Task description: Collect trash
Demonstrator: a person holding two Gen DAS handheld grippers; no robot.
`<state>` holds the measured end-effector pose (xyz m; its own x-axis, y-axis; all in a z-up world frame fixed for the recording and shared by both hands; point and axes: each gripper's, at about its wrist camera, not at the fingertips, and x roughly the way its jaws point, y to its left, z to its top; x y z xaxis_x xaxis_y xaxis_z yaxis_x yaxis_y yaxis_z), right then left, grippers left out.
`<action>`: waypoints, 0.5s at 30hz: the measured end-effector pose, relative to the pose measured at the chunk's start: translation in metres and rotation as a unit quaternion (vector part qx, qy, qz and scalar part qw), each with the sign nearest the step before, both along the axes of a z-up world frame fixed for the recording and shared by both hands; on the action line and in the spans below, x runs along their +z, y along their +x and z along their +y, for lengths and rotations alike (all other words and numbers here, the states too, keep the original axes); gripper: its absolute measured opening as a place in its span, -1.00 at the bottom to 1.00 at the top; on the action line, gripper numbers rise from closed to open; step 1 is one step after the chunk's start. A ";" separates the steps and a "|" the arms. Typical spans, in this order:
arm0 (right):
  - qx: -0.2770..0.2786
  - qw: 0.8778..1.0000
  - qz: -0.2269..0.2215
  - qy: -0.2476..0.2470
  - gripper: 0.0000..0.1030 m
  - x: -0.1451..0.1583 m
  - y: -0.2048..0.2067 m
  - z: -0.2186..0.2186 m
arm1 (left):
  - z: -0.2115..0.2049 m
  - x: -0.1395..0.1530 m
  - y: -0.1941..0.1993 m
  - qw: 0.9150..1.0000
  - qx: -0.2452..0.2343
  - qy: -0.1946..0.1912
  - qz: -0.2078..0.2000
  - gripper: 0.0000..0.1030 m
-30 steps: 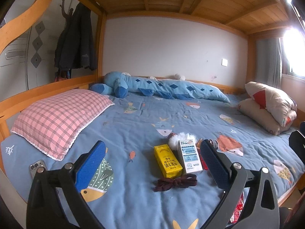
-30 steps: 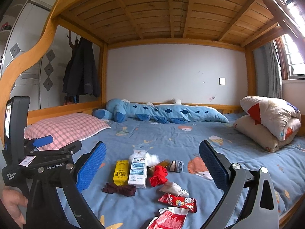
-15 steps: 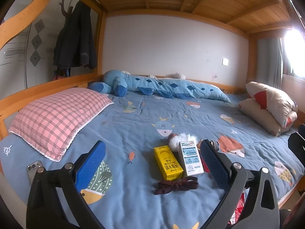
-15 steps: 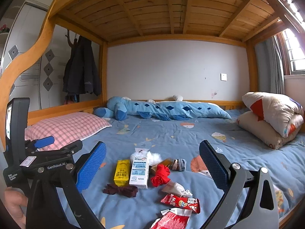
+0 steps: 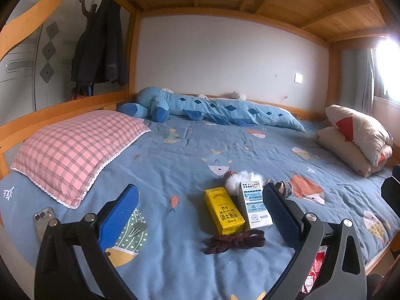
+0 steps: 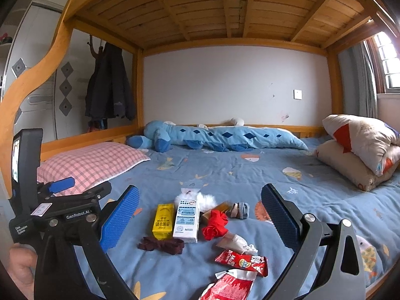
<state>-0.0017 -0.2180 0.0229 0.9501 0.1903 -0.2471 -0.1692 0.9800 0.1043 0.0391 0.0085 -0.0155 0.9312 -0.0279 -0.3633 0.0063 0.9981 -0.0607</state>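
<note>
On the blue bedspread lie a yellow drink carton [image 5: 223, 213] [image 6: 163, 221], a white and blue carton [image 5: 254, 205] [image 6: 188, 220], a dark brown ribbon [image 5: 235, 241] [image 6: 161, 245], a red cloth [image 6: 216, 225], a grey sock [image 6: 240, 210], a crumpled wrapper [image 6: 235, 242] and two red snack wrappers [image 6: 241, 262] [image 6: 228, 286]. My left gripper [image 5: 200, 215] is open and empty above the near part of the bed, the cartons just beyond it. My right gripper [image 6: 200, 216] is open and empty, with the items in front of it.
A pink checked pillow [image 5: 77, 147] lies at left with a phone [image 5: 43, 221] beside it. A long blue plush [image 5: 212, 111] lies along the back wall. Folded bedding [image 5: 357, 140] is stacked at right. The wooden upper bunk [image 6: 212, 7] is overhead.
Both views have shifted slightly; the left gripper has moved a little forward and down toward the cartons. Both grippers stay open. Nothing on the bed has moved.
</note>
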 end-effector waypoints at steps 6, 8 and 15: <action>0.006 1.000 0.011 0.000 0.84 -0.006 0.006 0.003 | 0.002 -0.009 0.005 1.000 -0.003 -0.001 0.016 0.92; 0.006 1.000 0.013 0.000 0.84 -0.007 0.007 0.002 | 0.000 -0.011 0.006 1.000 -0.004 -0.002 0.019 0.92; 0.005 1.000 0.020 0.000 0.84 -0.010 0.011 0.000 | -0.007 -0.017 0.011 0.999 -0.011 -0.001 0.034 0.92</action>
